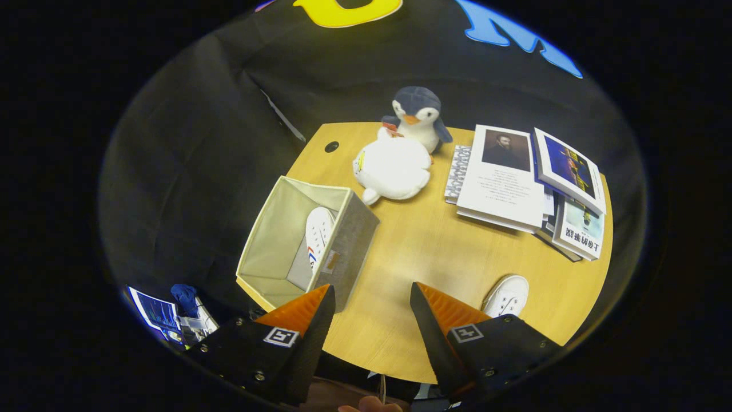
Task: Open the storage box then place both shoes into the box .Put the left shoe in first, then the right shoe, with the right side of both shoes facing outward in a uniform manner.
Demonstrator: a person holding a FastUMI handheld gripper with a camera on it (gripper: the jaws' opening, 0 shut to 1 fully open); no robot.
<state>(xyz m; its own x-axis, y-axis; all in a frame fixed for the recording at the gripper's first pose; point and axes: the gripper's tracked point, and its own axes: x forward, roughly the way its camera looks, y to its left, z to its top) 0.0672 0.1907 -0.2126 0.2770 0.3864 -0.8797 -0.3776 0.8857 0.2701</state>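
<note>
Tool [372, 297] gapes wide, empty; 1 shoe [318, 236] in box [269, 229] ahead-left, other shoe [506, 296] beside right finger.

Handheld two-finger gripper [372, 300]: wedge-shaped ribbed fingers [300, 312] spread apart, black angular housings, square tag markers, small silver screws.

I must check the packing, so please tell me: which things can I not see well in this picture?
- Shoe in the storage box: its lower half, hidden by the box wall.
- Second shoe on the table: its heel, hidden by a finger of the open gripper, which holds nothing.
- Lower books: covered by upper ones.
</note>
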